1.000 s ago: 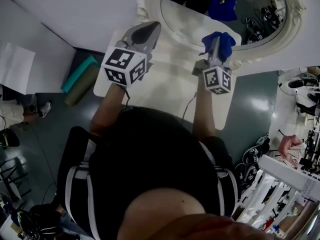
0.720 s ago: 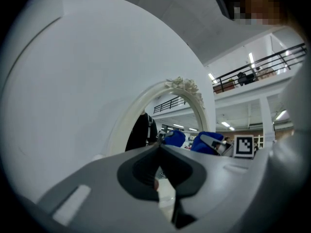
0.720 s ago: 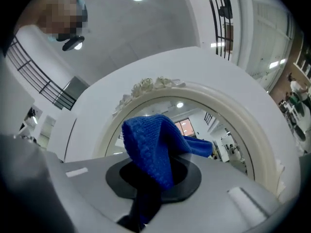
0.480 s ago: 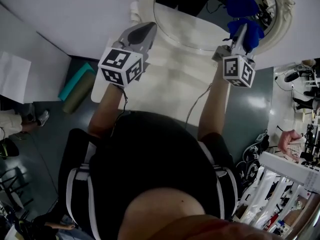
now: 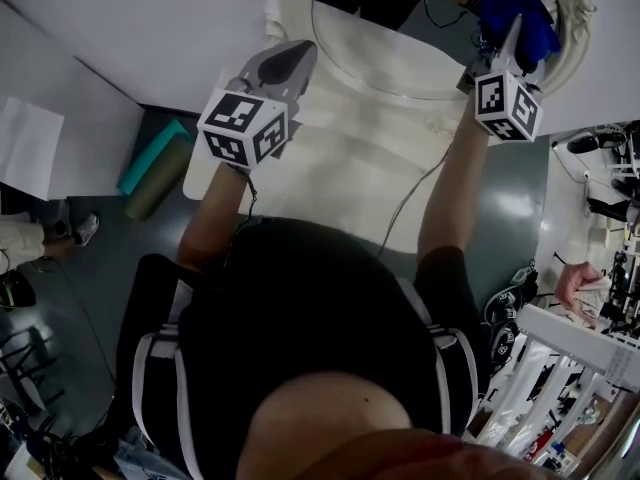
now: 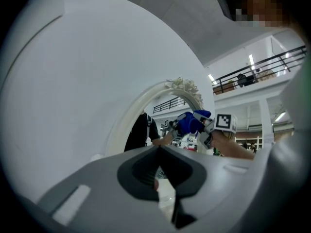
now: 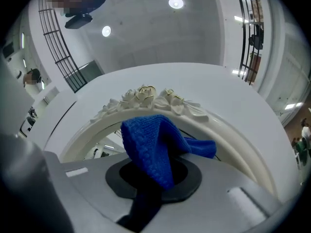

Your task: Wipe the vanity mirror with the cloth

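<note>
The oval vanity mirror (image 5: 400, 53) in its cream carved frame (image 7: 146, 97) stands at the top of the head view, on a pale vanity top (image 5: 350, 158). My right gripper (image 5: 515, 33) is shut on a blue knitted cloth (image 5: 520, 13) and holds it against the glass near the frame's right side. In the right gripper view the blue cloth (image 7: 150, 147) bulges out of the jaws just below the frame's rose carving. My left gripper (image 5: 290, 63) hangs by the mirror's left edge, its jaws closed with nothing in them. The left gripper view shows the cloth (image 6: 192, 123) on the glass.
A white wall (image 5: 160, 28) runs behind the mirror. On the dark floor to the left lie a teal mat (image 5: 155, 148) and white paper (image 5: 25, 138). Racks and cluttered equipment (image 5: 570, 368) fill the lower right.
My right gripper has carried the cloth up and to the right across the glass, from the lower rim to near the right frame. The left gripper has hardly moved.
</note>
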